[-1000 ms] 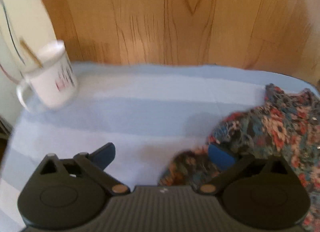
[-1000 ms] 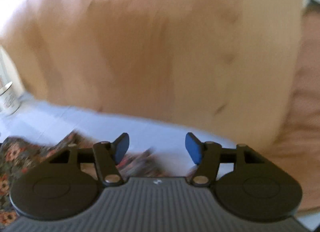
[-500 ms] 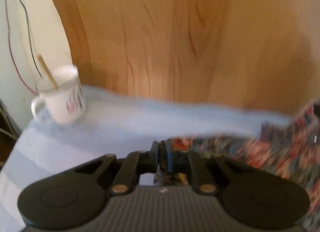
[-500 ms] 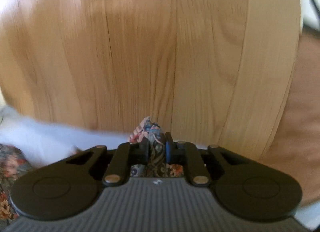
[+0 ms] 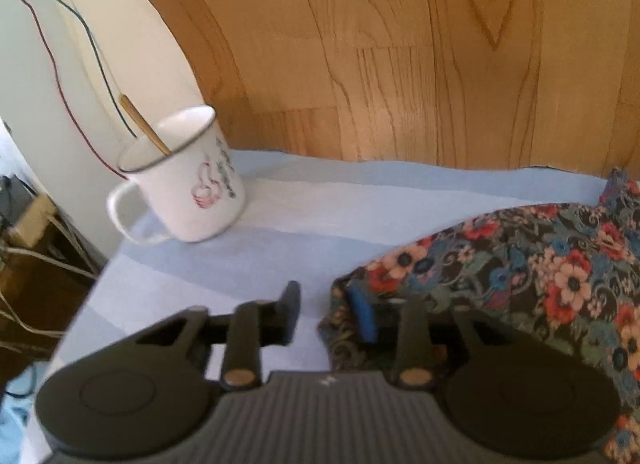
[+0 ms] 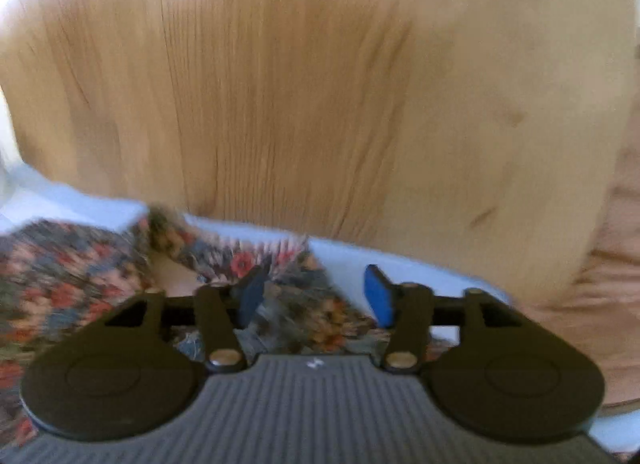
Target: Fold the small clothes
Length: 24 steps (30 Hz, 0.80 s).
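Up close, two camera views look along a pair of hand-held grippers working over a pale blue cloth spread on a table, with a wooden panel rising behind it.

From the left wrist, the left gripper has its jaws parted by a modest gap, having just been opening. Bare blue cloth shows between them. Its right finger, with the blue pad, lies against the near corner of a flowered garment, whose edge folds around it; the left finger stands clear on the cloth. The garment, dark with red, pink and blue blossoms, lies spread over the right side of the table. At the far left corner stands a white mug with a dark rim and a small pink drawing, a slim wooden stick leaning inside it. Thin red and green wires hang down the pale wall behind it.

From the right wrist, the view is blurred. The right gripper has also just been opening and stands moderately wide. A rumpled corner of the flowered garment lies between the fingers without being pinched, and the rest stretches away to the left.
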Motion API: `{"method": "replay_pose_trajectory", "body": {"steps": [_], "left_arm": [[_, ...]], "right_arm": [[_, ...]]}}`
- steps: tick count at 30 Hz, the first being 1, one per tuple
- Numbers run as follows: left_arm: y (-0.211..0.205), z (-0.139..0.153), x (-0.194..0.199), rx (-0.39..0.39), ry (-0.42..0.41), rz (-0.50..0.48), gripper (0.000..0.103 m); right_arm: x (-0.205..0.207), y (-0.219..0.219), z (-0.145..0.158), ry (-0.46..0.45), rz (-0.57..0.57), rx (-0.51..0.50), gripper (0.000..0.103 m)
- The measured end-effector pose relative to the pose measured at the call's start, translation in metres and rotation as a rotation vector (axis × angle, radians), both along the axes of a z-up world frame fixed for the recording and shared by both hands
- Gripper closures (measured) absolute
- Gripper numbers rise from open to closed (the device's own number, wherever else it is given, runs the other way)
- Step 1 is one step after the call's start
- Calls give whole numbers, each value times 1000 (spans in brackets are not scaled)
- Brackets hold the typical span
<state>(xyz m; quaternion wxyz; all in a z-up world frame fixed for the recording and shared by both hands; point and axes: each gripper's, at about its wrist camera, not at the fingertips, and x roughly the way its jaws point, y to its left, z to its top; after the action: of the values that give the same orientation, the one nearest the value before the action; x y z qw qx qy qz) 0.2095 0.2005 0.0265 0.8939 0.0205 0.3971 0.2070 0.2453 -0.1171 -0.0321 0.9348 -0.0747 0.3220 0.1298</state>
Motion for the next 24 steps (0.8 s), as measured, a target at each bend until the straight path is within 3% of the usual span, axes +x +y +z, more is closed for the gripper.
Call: {"method": "replay_pose_trajectory", "body": {"steps": [2,4,7,10,13,19,24], "left_arm": [[4,13,-19,-44,-31,-8,68],[7,26,-43,-101,-64,-19,58],[12,41,-92,-175,-103,-66,52],[19,45,-144,-222,-115,-100,47],[26,46,-199,-263,-145,-106,42],[30,40,-314,-308,-237,-127,37],[29,54,-417,-284,-327,-144,37]], "right_arm": [[-10,-27,21,-24,-10,27,42],[-36,-63,32,-27,-35,52,42],[-68,-94,41,17,-71,84,42],[-121,-91,39,65,-17,118,42],[-153,-50,38,92,129,162,42],[-193,71,31,194,545,248,45],[-194,143,31,239,686,229,49]]}}
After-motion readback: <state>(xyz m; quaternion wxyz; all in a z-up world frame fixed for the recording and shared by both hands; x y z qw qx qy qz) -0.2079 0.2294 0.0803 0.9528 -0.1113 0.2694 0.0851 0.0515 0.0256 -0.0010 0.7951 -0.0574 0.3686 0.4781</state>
